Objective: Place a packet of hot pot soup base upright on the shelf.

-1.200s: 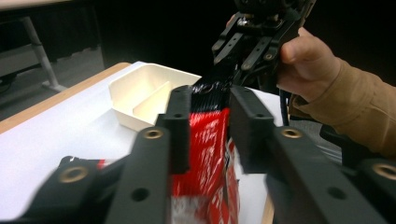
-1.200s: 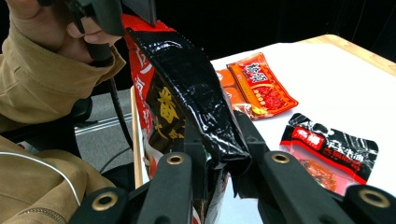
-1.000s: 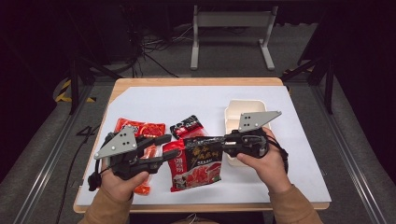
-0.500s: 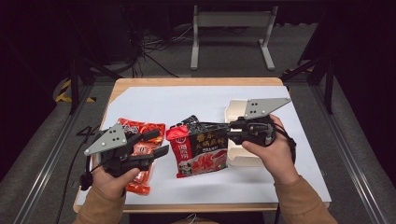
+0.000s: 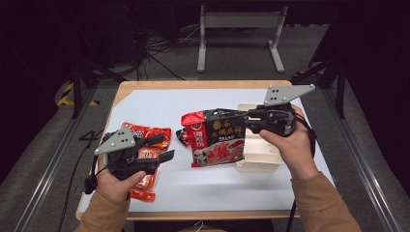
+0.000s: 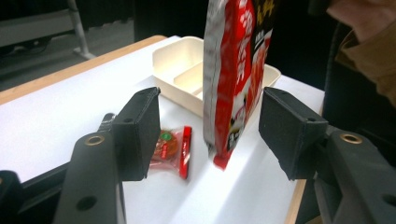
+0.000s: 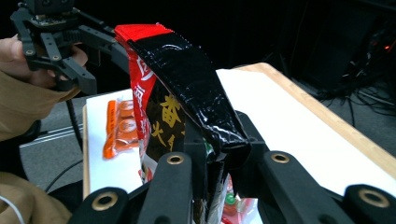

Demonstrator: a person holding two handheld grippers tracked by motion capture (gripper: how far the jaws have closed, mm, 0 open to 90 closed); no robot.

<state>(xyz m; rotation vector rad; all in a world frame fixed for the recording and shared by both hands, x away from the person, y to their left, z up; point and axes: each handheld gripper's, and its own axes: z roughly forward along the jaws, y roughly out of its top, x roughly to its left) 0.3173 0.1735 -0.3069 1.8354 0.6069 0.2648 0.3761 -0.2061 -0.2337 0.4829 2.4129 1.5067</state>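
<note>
the right gripper (image 5: 250, 122) pinches the red-and-black foil noodle packet (image 5: 215, 137) by its sealed edge, above the desk's middle; light, crinkly, slippery. the left gripper (image 5: 162, 147) gapes empty.

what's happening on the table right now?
A person works two handheld grippers. The right gripper has its jaws shut on the edge of a large red-and-black food bag, holding it up beside the white compartment tray. The left gripper hangs open over an orange-red packet, holding nothing. A small sachet lies on the white table cover near the bag.
</note>
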